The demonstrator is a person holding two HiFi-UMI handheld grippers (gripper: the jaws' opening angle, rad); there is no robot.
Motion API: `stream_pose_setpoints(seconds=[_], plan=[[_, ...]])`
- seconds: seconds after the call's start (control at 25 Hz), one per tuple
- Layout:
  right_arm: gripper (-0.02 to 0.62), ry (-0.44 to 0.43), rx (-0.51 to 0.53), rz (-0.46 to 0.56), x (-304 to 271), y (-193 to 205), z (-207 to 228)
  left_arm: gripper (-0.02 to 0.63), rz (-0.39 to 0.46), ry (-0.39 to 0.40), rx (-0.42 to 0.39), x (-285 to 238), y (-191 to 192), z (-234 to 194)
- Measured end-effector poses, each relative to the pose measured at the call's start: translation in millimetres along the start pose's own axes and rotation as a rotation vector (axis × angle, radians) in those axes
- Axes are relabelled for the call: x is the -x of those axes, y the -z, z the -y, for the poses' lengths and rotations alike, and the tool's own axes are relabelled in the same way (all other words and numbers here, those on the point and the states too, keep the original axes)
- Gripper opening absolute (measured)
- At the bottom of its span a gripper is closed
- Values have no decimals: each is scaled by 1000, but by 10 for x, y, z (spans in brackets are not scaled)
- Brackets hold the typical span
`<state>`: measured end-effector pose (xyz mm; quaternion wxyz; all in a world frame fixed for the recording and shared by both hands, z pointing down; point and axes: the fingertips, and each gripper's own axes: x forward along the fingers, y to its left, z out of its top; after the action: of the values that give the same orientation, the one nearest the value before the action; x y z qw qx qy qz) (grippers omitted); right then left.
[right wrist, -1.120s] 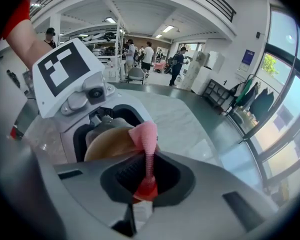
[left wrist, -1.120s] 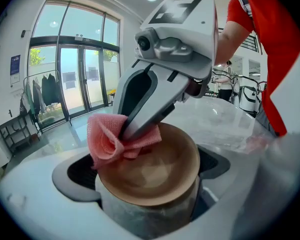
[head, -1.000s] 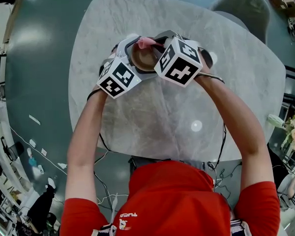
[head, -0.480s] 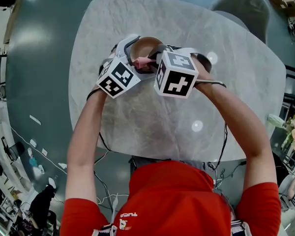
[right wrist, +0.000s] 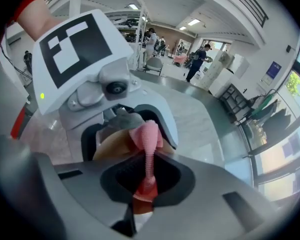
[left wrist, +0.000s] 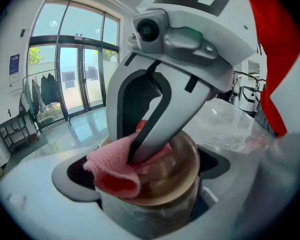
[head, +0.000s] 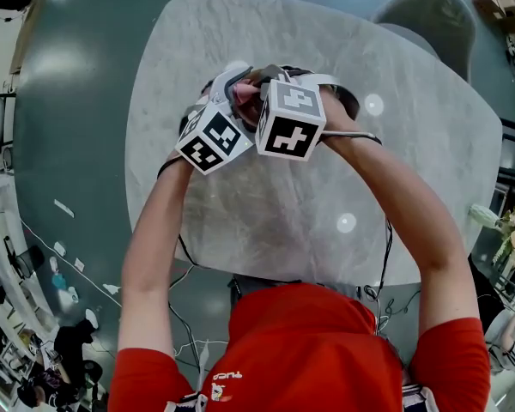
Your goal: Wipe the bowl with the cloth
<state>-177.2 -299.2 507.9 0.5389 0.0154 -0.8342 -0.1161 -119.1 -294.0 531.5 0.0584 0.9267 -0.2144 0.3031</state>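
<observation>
The left gripper's (head: 232, 88) jaws were clamped on the sides of the brown bowl (left wrist: 182, 176), over the marble bench (head: 395, 170). The right gripper's (left wrist: 145, 144) jaws were closed on the pink cloth (left wrist: 110, 166), pressing it into the bowl's hollow. The marker cubes (head: 290, 118) crowded overhead, hiding most of the bowl from the head view. A grey chair (head: 425, 15) stood at the bench's far corner.

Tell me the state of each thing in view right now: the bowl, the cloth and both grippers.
left gripper, shut on the bowl.
right gripper, shut on the cloth.
bowl, held in the left gripper, with the cloth inside it.
cloth, bunched up, pinched by the right gripper and pressed into the bowl.
</observation>
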Motion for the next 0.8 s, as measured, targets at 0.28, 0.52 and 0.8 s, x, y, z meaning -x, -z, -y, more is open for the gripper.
stream_pose_setpoints(seconds=[0.28, 0.52, 0.8], plan=[[21, 12, -8, -44, 72, 256, 58, 583, 5, 2, -1, -8, 3, -13], [21, -49, 27, -45, 117, 241, -161, 583, 3, 2, -2, -18, 5, 2], [21, -57, 34, -24, 45, 90, -180, 583, -1, 2, -2, -6, -21, -10]])
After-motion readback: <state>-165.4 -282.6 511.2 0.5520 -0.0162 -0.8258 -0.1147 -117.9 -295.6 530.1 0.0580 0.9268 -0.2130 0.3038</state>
